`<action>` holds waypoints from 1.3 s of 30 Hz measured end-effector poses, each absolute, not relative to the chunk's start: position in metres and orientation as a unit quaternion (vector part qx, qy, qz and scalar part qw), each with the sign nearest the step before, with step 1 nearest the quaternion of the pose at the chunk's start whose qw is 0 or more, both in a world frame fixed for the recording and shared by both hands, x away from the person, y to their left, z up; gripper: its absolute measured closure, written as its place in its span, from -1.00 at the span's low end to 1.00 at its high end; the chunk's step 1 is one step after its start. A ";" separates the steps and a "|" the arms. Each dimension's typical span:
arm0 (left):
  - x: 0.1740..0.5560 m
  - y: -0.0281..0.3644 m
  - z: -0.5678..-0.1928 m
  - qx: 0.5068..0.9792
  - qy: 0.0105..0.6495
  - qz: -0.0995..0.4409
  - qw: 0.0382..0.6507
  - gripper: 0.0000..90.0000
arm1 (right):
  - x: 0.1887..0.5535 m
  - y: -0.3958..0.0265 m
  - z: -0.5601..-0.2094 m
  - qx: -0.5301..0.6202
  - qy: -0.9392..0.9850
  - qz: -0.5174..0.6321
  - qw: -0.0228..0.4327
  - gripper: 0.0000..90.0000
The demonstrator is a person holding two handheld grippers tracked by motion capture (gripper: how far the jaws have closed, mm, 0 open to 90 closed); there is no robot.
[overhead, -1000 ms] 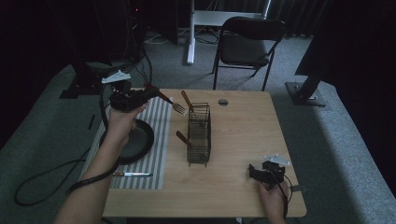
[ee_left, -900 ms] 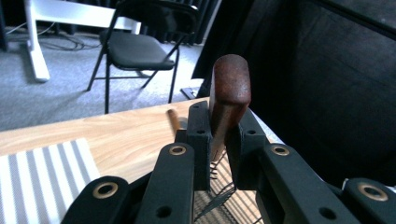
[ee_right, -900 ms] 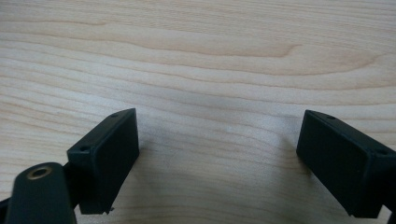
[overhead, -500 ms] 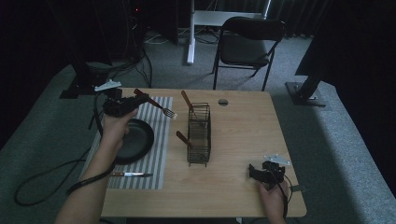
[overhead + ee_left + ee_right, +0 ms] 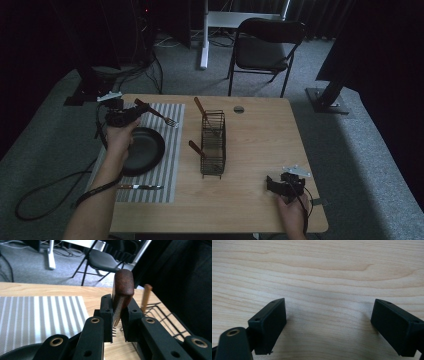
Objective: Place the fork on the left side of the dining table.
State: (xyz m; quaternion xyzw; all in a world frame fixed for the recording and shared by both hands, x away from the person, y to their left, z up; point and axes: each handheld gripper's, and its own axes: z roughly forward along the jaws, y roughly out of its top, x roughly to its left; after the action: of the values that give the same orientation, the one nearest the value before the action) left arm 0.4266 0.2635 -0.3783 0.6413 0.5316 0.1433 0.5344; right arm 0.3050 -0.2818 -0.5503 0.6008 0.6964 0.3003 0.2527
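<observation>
At the table's left, we hold a fork [image 5: 159, 115] in the left gripper [image 5: 131, 113], whose jaws are clamped on it above the striped mat [image 5: 165, 165], just behind the black pan [image 5: 142, 150]. In the high view the fork runs from the jaws toward the wire rack [image 5: 213, 142], tines at the far end over the mat's back corner, and we cannot tell whether those tines touch the cloth. In the left gripper view the fork [image 5: 121, 293] stands between the pads [image 5: 107, 315], its rounded wooden handle rising above them and the tines poking out below. We judge it light and stiff, the wood offering more friction than bare metal, so the handle is the place to take it; held so near one end, it could pivot in the jaws if the tines catch on anything. A knife [image 5: 140, 187] lies on the mat's near edge, well apart from the fork. In the middle, the rack holds two more wooden-handled utensils, one leaning out at its back and one at its side. At the right, our right gripper [image 5: 280, 186] rests low at the near corner of the table [image 5: 260, 130], its jaws standing wide with nothing between them but bare wood, well apart from the fork.
</observation>
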 end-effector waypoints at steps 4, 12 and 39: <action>0.429 0.272 -0.387 0.629 0.546 0.149 0.534 0.78 | 0.305 -0.282 -0.550 0.601 0.696 0.300 0.253 -0.72; 0.435 0.290 -0.410 0.592 0.587 0.157 0.529 0.78 | 0.305 -0.282 -0.550 0.601 0.696 0.300 0.253 -0.72; 0.477 0.309 -0.457 0.539 0.633 0.137 0.539 0.78 | 0.305 -0.281 -0.550 0.602 0.695 0.300 0.254 -0.72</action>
State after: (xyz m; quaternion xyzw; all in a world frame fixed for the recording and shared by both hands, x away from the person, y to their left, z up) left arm 0.4766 0.3089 -0.4566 0.5390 0.6328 0.1375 0.5387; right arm 0.3051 -0.2813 -0.5504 0.6022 0.6950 0.2996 0.2540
